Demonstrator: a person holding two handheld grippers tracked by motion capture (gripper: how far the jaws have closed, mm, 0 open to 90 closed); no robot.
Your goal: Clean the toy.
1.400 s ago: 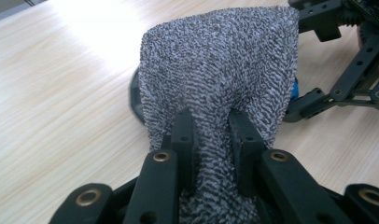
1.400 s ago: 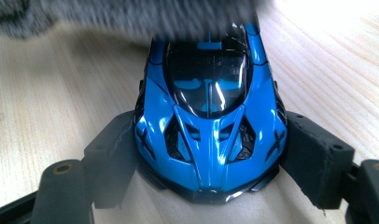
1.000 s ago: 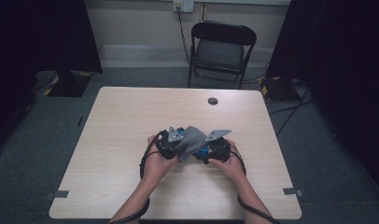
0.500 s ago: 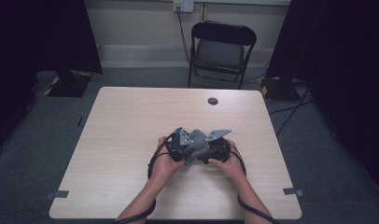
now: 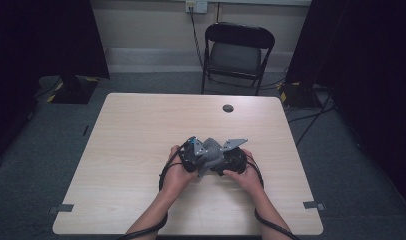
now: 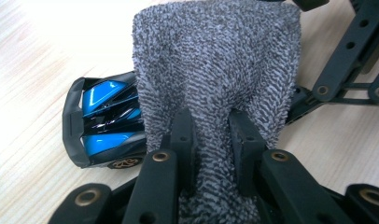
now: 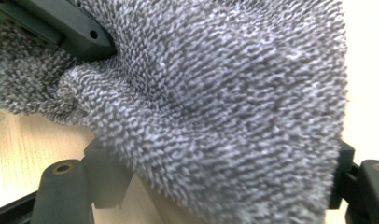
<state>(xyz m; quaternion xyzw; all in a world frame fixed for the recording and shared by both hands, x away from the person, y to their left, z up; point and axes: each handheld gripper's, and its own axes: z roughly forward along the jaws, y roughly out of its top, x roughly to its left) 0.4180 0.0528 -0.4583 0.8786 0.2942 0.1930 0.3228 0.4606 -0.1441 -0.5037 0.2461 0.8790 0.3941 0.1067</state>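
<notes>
A blue and black toy car (image 6: 106,123) lies on the wooden table (image 5: 136,130), mostly covered by a grey knitted cloth (image 6: 215,60). My left gripper (image 6: 211,140) is shut on a fold of that cloth and holds it draped over the car. My right gripper (image 7: 220,182) comes in from the other side. Its jaws stand wide on either side of the cloth-covered car and grip its far end; the cloth (image 7: 215,107) hides most of the grip. In the high view both hands meet at the table's middle front, left gripper (image 5: 191,155) against right gripper (image 5: 231,161).
A small dark round disc (image 5: 228,108) lies near the table's far edge. A black folding chair (image 5: 238,50) stands beyond it. Grey tape marks (image 5: 313,205) sit at the front corners. Cables trail from both grippers off the front edge.
My left gripper, with the cloth in it, has slid a little to the right, closer to the right gripper. The right hand has kept still.
</notes>
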